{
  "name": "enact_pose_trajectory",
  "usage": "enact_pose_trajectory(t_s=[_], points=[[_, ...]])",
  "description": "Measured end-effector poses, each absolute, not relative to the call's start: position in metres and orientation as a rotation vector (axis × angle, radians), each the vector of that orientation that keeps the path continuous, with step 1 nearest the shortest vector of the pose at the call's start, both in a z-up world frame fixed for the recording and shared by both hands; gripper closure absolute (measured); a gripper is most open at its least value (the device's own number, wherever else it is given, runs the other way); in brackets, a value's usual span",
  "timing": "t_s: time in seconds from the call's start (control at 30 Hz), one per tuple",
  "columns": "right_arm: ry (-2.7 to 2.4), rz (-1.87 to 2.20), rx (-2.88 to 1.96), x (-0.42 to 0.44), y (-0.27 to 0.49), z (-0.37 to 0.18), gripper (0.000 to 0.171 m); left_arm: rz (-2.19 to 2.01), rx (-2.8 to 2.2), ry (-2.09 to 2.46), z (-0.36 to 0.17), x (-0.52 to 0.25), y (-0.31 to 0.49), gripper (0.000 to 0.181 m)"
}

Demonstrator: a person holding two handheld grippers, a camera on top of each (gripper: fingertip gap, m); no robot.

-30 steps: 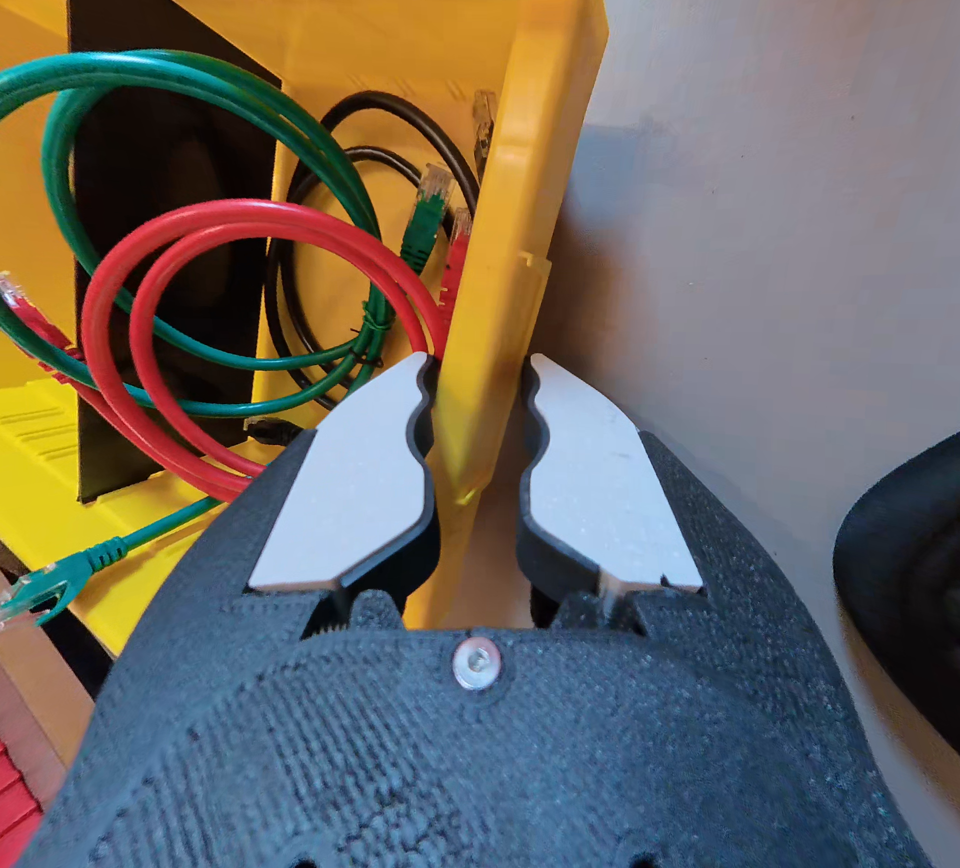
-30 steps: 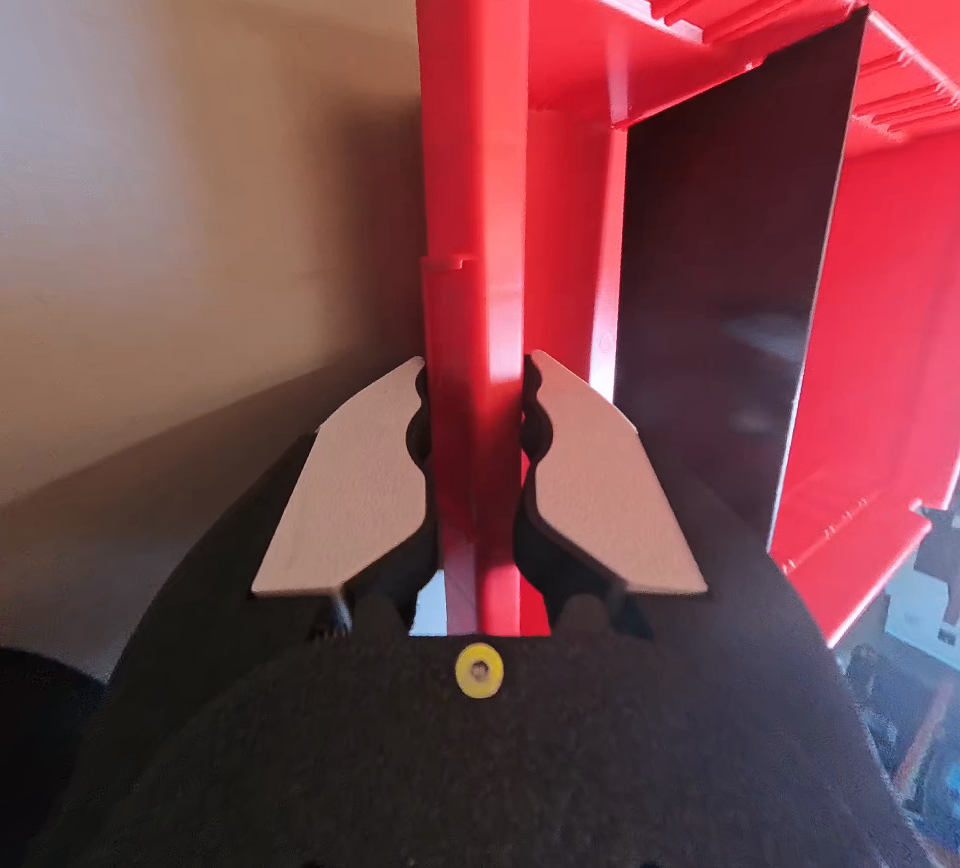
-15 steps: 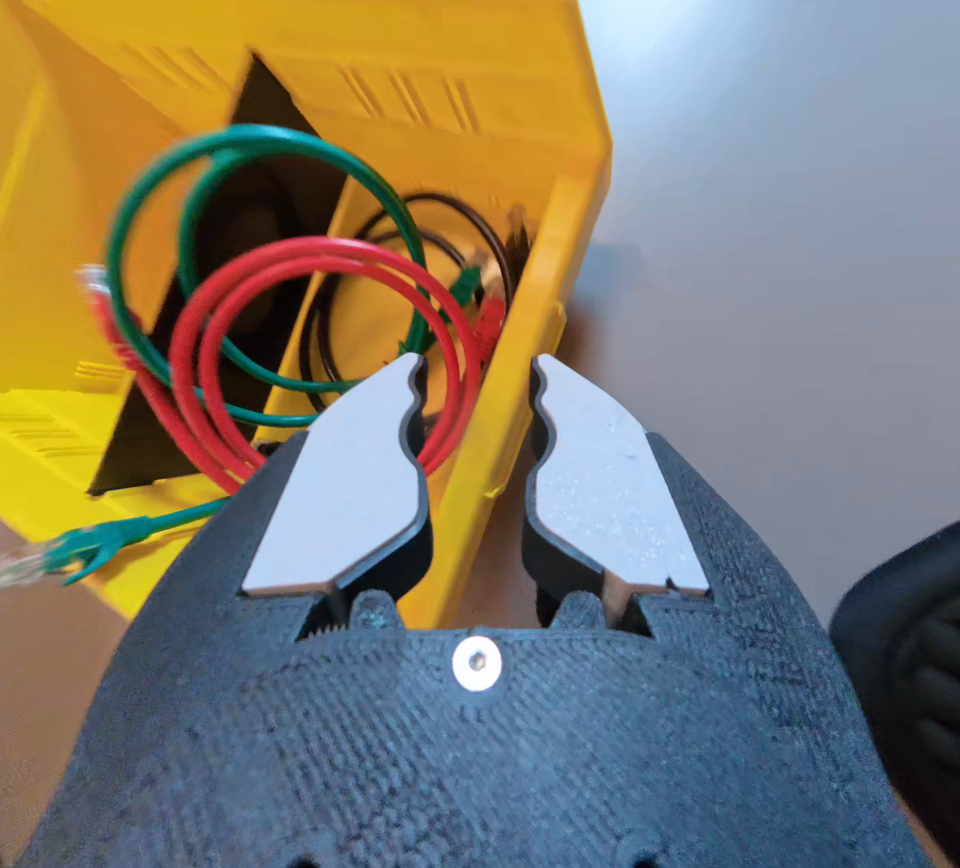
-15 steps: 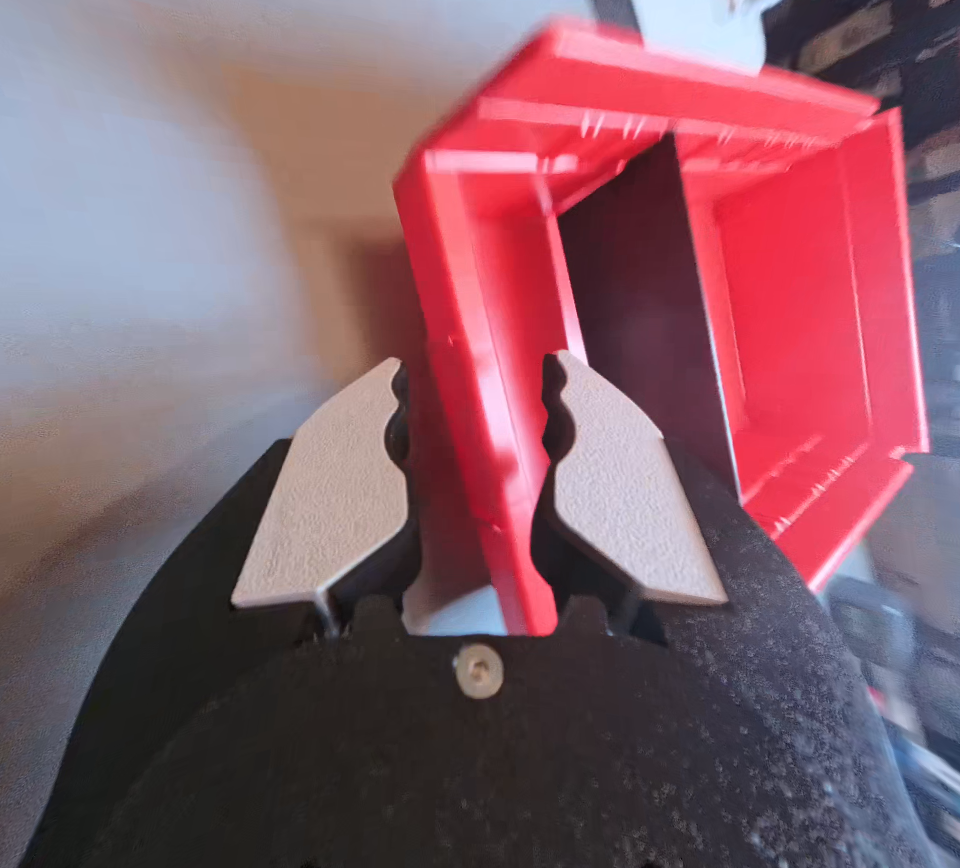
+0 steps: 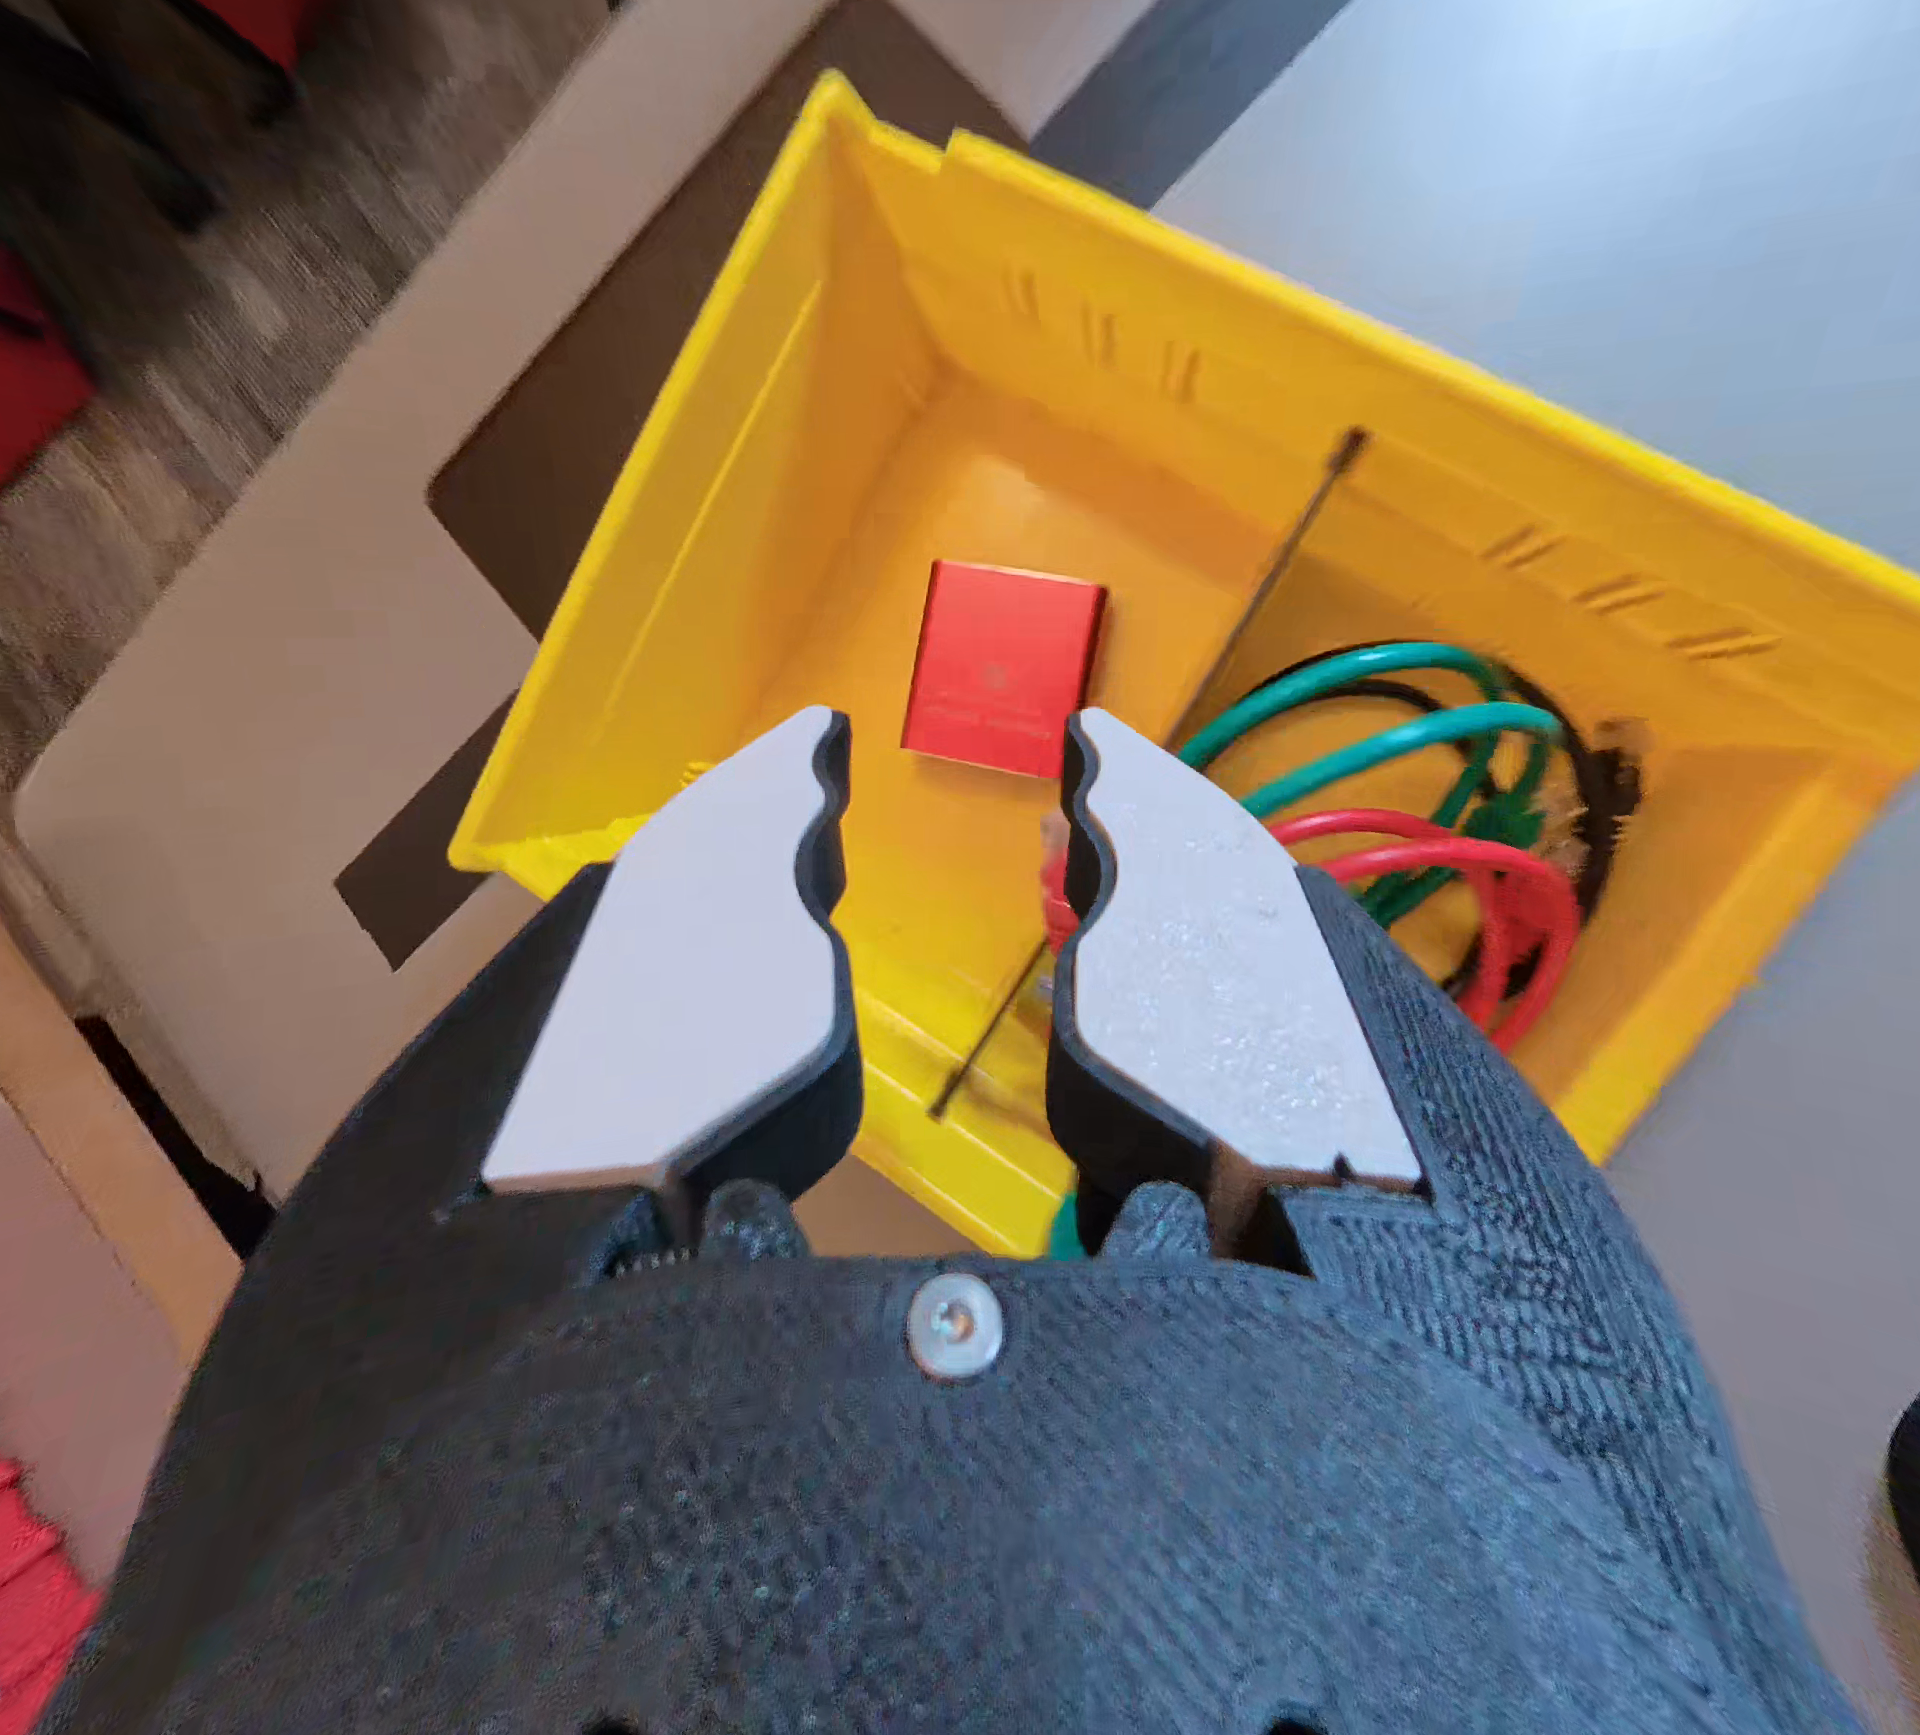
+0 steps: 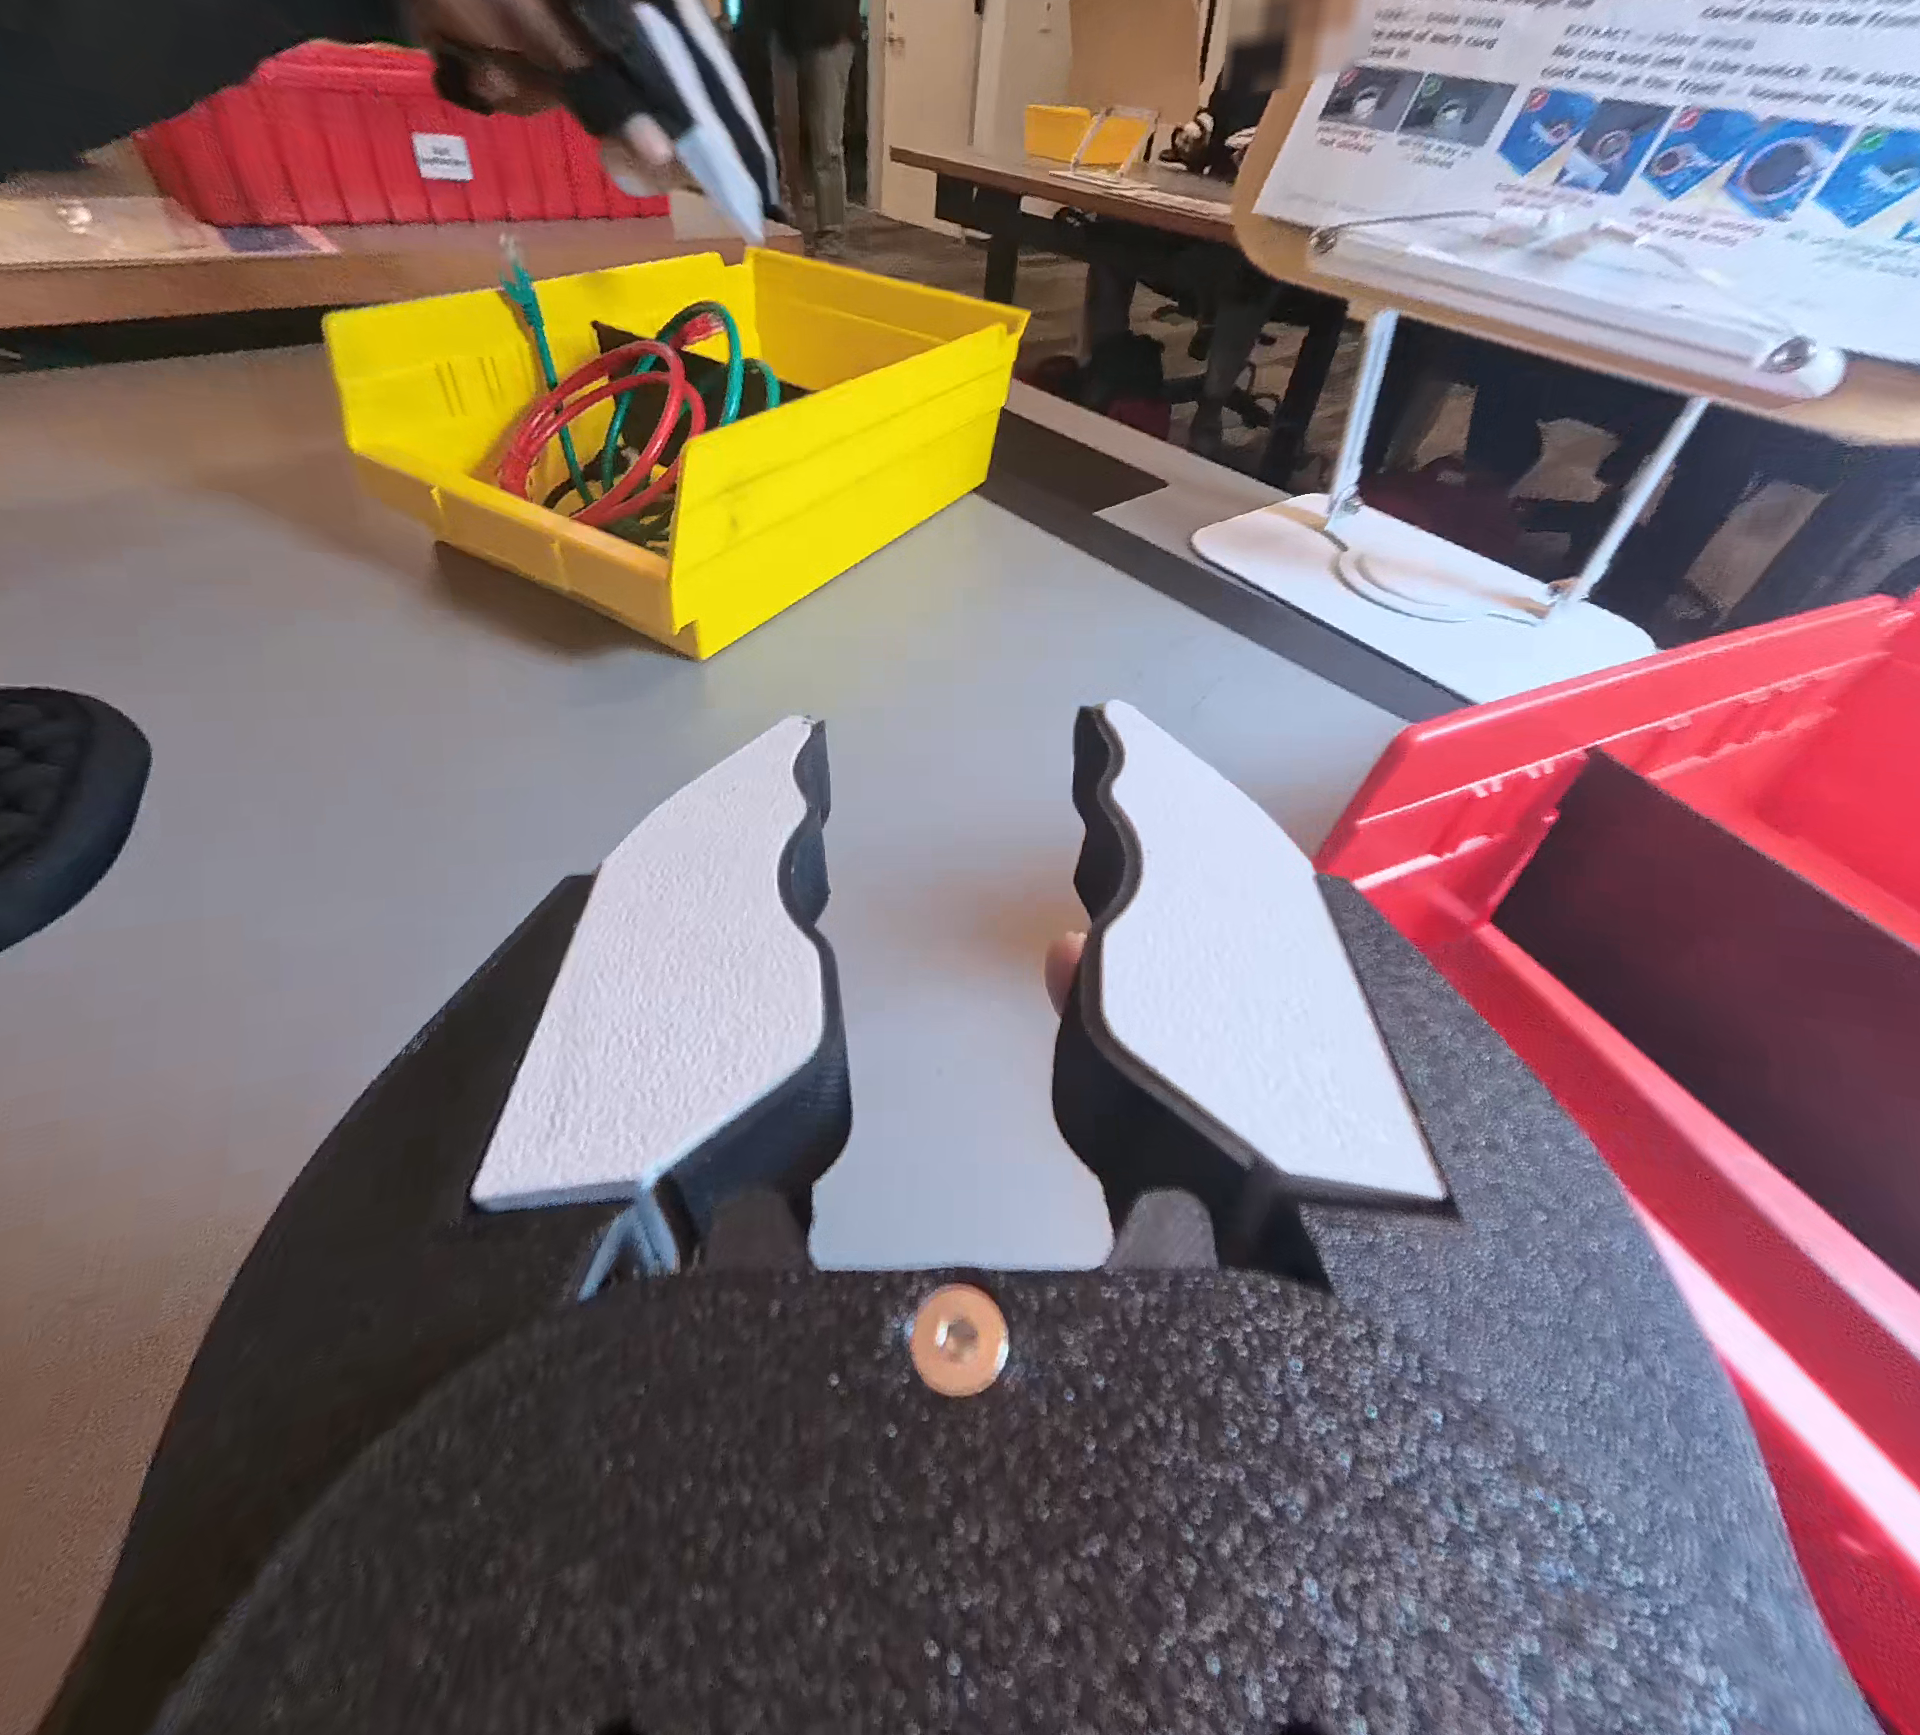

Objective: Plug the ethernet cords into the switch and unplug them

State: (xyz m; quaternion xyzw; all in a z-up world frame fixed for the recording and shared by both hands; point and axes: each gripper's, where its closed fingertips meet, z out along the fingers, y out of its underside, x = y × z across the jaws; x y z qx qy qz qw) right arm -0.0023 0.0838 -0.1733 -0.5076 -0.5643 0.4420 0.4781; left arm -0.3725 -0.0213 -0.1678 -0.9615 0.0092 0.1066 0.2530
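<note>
Setup stage, nothing plugged. Your left tool [image 5: 951, 838] hovers spread and empty over the yellow bin [image 5: 727, 480]; red switch [image 5: 1000, 667] left of divider, cords [image 5: 1455, 812] right. Right tool [image 6: 948, 838] wide, idle. Next: grasp the switch.

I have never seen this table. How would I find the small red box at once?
Find the yellow plastic bin on the grey table. A thin black divider splits it; coiled green and red cables fill one side. The small flat red rectangular box lies alone in the other: the only solid, flat item.
</note>
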Motion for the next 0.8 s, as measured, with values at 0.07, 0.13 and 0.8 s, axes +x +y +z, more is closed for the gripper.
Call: enact_pose_trajectory(t_s=[0.07,0.13,0.8], points=[[-1.401,1.088,-1.245,-0.004,0.081,-0.183,0.127,0.266,-2.733,0.032,-0.192,-0.385,-0.014,0.140],[-1.423,1.077,-1.246,-0.004,0.080,-0.191,0.127,0.230,-2.840,0.059,-0.215,-0.392,-0.011,0.139],[-1.440,1.125,-1.294,-0.003,0.084,-0.207,0.136,0.157,-3.087,0.133,-0.285,-0.413,0.003,0.114]])
